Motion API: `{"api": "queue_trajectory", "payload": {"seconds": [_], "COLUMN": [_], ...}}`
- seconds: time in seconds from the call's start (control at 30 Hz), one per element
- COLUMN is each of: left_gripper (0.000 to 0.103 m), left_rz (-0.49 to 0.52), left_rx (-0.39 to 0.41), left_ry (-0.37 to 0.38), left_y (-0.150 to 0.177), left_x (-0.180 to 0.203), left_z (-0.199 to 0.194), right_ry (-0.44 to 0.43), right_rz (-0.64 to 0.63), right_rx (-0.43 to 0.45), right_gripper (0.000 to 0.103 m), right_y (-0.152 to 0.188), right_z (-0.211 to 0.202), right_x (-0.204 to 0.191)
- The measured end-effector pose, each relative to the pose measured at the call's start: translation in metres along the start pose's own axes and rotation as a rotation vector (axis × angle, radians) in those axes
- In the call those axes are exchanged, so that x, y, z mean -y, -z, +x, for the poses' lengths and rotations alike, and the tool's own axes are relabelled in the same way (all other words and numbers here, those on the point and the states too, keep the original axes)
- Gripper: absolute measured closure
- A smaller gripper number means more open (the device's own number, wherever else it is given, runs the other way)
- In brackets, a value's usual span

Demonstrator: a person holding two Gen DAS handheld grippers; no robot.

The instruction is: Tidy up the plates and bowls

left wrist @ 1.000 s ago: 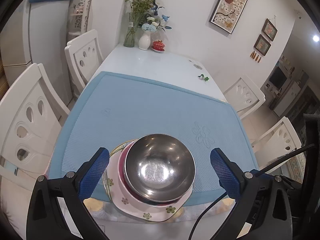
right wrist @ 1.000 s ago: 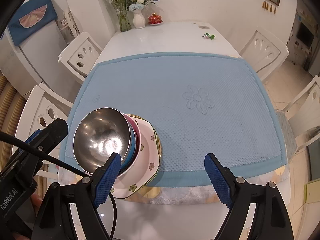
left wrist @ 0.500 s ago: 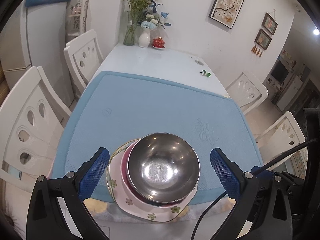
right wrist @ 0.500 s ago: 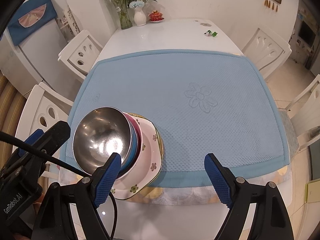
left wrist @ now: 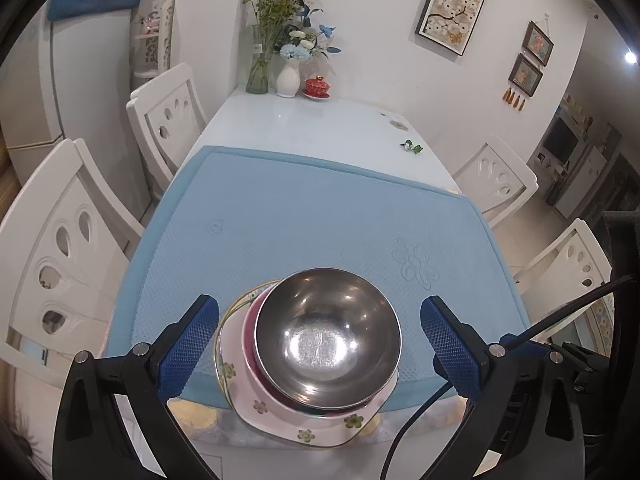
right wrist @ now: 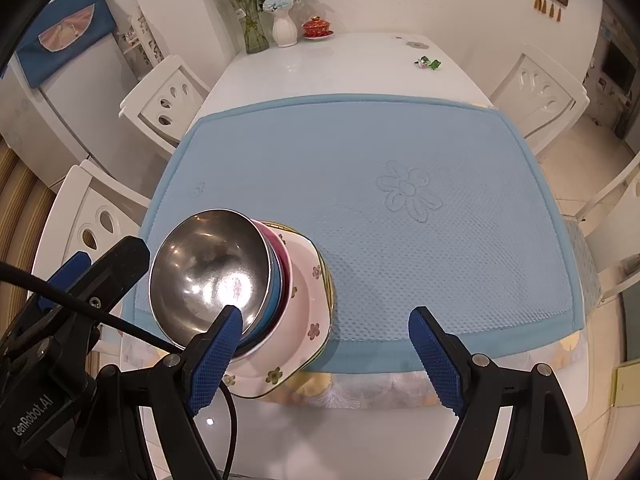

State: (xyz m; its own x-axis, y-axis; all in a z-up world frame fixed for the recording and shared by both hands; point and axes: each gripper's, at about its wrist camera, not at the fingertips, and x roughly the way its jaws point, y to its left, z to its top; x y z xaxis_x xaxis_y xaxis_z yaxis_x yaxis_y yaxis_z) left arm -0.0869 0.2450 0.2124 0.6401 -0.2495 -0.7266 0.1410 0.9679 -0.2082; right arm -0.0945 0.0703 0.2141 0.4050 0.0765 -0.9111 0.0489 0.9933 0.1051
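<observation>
A steel bowl [left wrist: 328,336] tops a stack of a blue bowl [right wrist: 276,300] and a red bowl [left wrist: 250,336], all resting on a pink floral plate [left wrist: 320,428] with a yellow-rimmed plate under it. The stack sits at the near edge of the blue mat [left wrist: 312,216]. My left gripper [left wrist: 320,348] is open, its blue pads standing apart on either side of the stack without touching it. In the right wrist view the steel bowl [right wrist: 208,272] lies left of my right gripper [right wrist: 326,356], which hangs open over the mat's near edge with nothing between its fingers.
White chairs [left wrist: 60,248] flank the white table [left wrist: 304,124] on both sides. At the far end stand a glass vase of flowers [left wrist: 260,68], a white vase [left wrist: 288,76] and a red lidded cup [left wrist: 318,87]. A small green object [left wrist: 412,146] lies on the right.
</observation>
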Motion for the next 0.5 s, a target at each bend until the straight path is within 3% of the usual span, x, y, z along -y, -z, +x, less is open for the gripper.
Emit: {"api": "queue_trajectory", "payload": {"seconds": [0.5], "left_gripper": [0.002], "left_rz": [0.053], "left_rx": [0.035], "left_ry": [-0.051], "left_y": [0.0029], "left_x": [0.0086], "left_z": [-0.0064], "right_ry": [-0.007], "right_rz": [0.008], "right_rx": [-0.009], "right_gripper": [0.02], "right_y": [-0.0007], "right_z": [0.0014], "right_x": [0.0016]}}
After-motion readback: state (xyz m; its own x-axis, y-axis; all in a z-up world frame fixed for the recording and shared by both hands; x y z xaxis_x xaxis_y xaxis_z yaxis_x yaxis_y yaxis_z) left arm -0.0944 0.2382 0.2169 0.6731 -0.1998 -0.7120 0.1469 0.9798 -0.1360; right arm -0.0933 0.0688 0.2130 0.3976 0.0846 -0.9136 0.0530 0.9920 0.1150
